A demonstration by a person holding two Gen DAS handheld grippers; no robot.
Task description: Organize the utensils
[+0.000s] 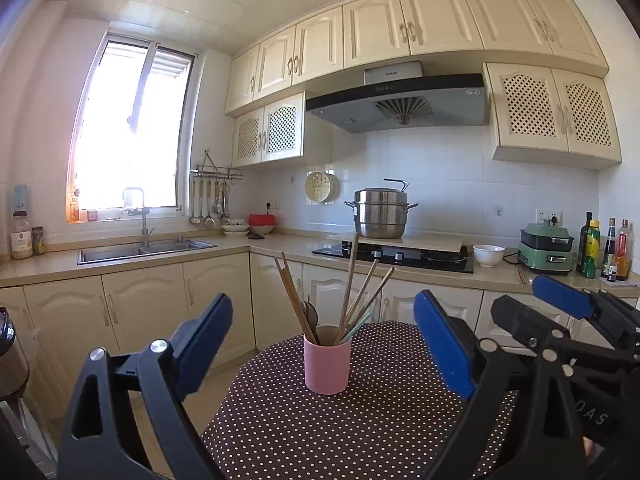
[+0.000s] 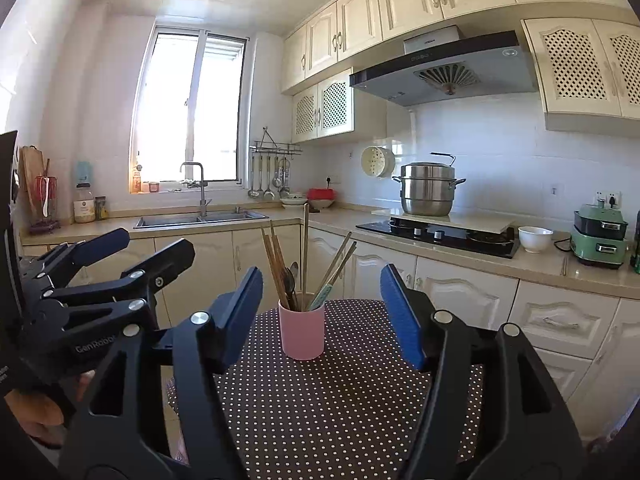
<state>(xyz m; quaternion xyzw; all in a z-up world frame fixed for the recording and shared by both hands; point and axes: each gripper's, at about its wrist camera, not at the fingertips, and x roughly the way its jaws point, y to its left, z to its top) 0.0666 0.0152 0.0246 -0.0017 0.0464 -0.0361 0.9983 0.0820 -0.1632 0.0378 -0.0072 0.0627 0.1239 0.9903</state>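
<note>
A pink cup (image 1: 327,364) stands upright on a small table with a brown polka-dot cloth (image 1: 360,432). It holds several wooden chopsticks (image 1: 352,280), a dark spoon (image 1: 311,314) and a pale green utensil. My left gripper (image 1: 324,344) is open and empty, its blue pads either side of the cup, short of it. In the right wrist view the same cup (image 2: 302,332) with chopsticks (image 2: 306,256) stands ahead of my right gripper (image 2: 322,316), which is open and empty. Each gripper shows in the other's view: the right gripper (image 1: 560,312) and the left gripper (image 2: 120,248).
Beyond the table runs an L-shaped counter with a sink (image 1: 144,250), a hob with a steel steamer pot (image 1: 380,214), a white bowl (image 1: 488,255), a green appliance (image 1: 546,248) and bottles (image 1: 604,250). Ladles hang on a wall rack (image 1: 210,200).
</note>
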